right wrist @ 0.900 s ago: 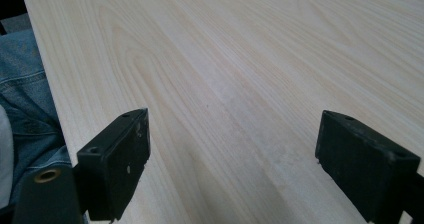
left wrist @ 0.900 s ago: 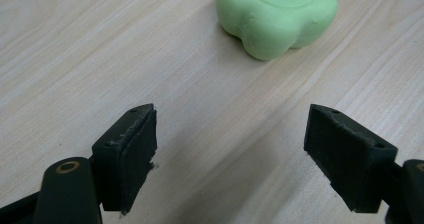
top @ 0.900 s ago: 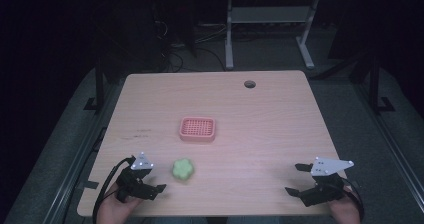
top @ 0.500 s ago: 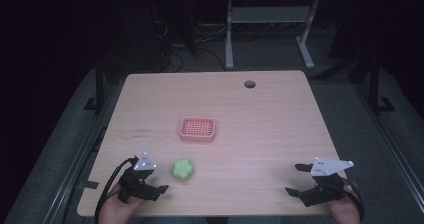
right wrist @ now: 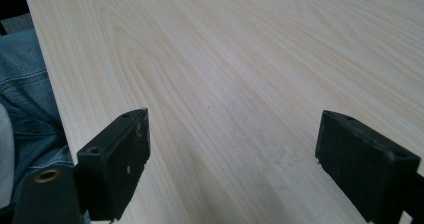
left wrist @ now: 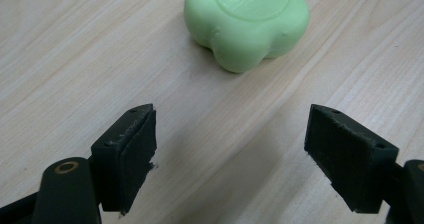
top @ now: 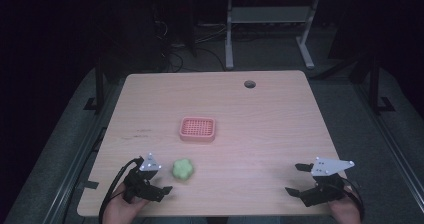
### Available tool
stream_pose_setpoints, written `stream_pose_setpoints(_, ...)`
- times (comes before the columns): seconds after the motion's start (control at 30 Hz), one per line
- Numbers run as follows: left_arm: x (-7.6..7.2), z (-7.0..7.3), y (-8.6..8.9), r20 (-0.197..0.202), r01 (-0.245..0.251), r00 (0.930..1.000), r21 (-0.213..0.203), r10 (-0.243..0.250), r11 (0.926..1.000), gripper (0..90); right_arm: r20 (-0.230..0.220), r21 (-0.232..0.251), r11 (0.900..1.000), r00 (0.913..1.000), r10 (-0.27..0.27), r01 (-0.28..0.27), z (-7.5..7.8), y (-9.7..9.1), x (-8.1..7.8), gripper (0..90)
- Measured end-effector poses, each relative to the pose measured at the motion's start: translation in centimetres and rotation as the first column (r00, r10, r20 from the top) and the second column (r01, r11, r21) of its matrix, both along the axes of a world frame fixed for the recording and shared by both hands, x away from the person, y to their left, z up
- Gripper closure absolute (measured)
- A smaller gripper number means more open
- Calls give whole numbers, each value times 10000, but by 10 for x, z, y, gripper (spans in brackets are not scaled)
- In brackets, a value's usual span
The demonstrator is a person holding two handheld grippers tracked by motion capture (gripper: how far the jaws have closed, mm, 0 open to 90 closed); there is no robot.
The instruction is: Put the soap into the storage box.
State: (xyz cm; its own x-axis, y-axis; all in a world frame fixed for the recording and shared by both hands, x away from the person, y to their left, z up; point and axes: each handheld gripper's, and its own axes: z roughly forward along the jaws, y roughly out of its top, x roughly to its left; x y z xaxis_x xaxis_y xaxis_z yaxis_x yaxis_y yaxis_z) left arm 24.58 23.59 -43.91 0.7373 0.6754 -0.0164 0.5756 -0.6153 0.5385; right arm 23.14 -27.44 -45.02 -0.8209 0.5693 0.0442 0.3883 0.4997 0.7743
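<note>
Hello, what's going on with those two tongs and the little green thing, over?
Both tongs open: left tongs facing green flower-shaped soap, apart from it; right tongs over bare table. Nothing between.

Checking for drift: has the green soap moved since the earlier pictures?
No. The green soap sits in the same spot below the pink tray, near the left claw.

On the bench (top: pixel 280 124), the basket (top: pixel 198 129) sits mid-surface, the flower-shaped soap (top: pixel 183 169) nearer the person, just right of the left gripper (top: pixel 162 189); the right gripper (top: pixel 296 179) lies far right.
</note>
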Motion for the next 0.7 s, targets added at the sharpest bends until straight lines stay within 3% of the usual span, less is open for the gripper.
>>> stream_pose_setpoints(0.33, 1, 5, -10, 83, 103, 9999, -58, -102, 9999, 204, -10, -19, 10000, 10000, 2, -2, 0, 0, 0, 138)
stream_pose_setpoints(0.5, 5, 8, -15, 151, 168, 9997, 217, -171, 9996, 204, -43, -21, 10000, 10000, -4, 4, -1, 0, 0, 138)
stream_pose_setpoints(0.7, 10, 13, -20, 62, 239, 9997, 250, -241, 9994, 204, -41, 23, 10000, 10000, -24, 24, -1, -1, 0, 138)
